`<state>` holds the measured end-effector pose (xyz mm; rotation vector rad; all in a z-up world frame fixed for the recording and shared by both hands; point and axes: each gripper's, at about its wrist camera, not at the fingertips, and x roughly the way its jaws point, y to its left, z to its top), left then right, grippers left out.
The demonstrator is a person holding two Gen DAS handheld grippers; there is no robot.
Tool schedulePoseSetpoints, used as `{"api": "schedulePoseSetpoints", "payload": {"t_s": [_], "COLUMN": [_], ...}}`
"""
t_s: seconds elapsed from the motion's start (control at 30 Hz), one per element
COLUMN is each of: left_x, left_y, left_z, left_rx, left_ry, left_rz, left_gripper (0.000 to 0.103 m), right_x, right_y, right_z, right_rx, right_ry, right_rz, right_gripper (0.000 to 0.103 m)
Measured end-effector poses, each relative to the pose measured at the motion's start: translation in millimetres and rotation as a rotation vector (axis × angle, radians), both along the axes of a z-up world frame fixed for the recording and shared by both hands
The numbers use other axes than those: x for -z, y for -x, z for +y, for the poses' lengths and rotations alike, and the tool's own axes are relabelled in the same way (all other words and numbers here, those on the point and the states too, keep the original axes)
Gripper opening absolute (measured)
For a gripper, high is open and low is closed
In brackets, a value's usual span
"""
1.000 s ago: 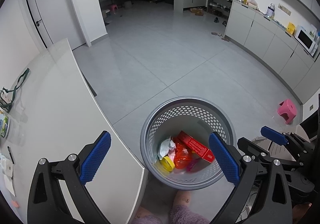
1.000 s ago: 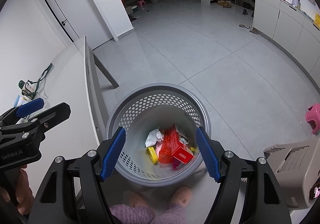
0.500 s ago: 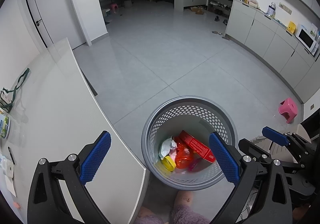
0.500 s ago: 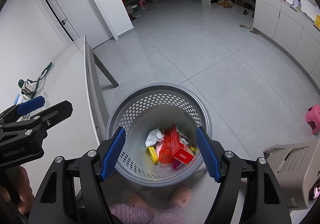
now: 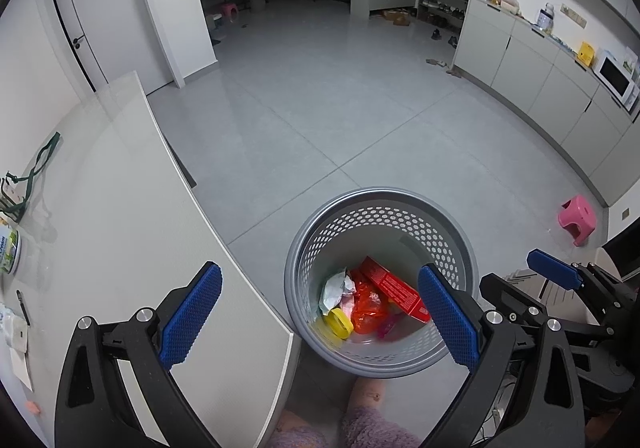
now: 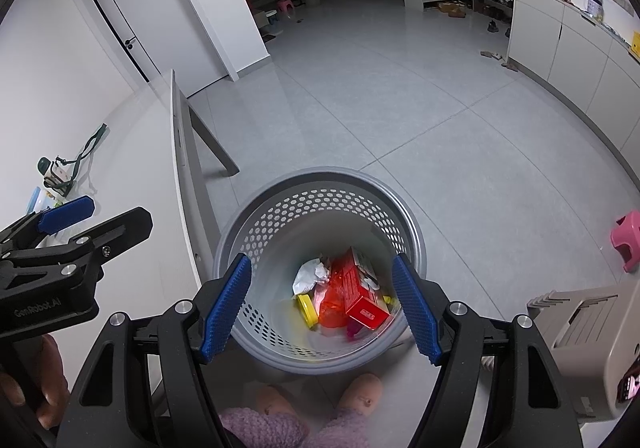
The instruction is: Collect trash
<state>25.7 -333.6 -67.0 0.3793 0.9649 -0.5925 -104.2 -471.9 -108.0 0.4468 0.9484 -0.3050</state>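
Grey floor tiles (image 5: 320, 120) fill most of both views, with a white worktop (image 5: 120, 228) running along the left and a row of white cabinets (image 5: 540, 80) along the far right wall. A grey perforated basket (image 5: 452, 248) is seen standing on the floor just beside the worktop's near corner, apart from its edge. Trash is gathered at the bottom of the basket: a red box (image 5: 394, 288) lies tilted across an orange-red wrapper (image 5: 368, 308), with a crumpled white paper (image 5: 336, 286) to their left and a yellow lid (image 5: 339, 322) nearest the viewer. The left gripper (image 5: 316, 312) is held over the worktop's near corner and the basket, its blue pads spread wide with nothing between them. The right gripper (image 6: 320, 304) is held directly above the basket opening, likewise spread wide and empty. Each gripper appears at the side of the other's view. A green strap (image 5: 36, 168) and a small round tub (image 5: 10, 252) are seen near the worktop's left edge. A pink stool (image 5: 578, 218) stands on the floor well apart to the right, and a beige appliance (image 6: 592, 344) is seen at the right of the right wrist view. Two slippered feet (image 6: 360, 392) are visible just below the basket.
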Motion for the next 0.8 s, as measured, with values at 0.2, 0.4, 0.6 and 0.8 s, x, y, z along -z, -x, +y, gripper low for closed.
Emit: {"api": "schedulePoseSetpoints", "payload": {"t_s": [0.2,0.4,0.6,0.8], "left_x": [2.0,1.9,2.1,0.4], "left_y": [0.2,0.1,-0.4,-0.2], "left_z": [0.9,2.3,2.3,4.9], "left_rx": [-0.005,-0.007,-0.01,-0.017], "left_ry": [-0.008,-0.005,-0.01,-0.01], "left_rz": [-0.006,-0.009,-0.002,-0.007], "left_gripper": [0.097,0.097,0.097,0.097], "right_x": [-0.1,-1.5,-2.0,-2.2], "right_y": [0.1,-0.5,-1.7,-1.8], "right_z": [-0.5,0.0,-1.4,-1.5], "right_rx": [-0.002,-0.003,-0.004,-0.004], "right_ry": [0.0,0.001,-0.001,-0.001], "right_rz": [-0.003,-0.006,-0.007,-0.007], "right_gripper": [0.07,0.07,0.07,0.07]}}
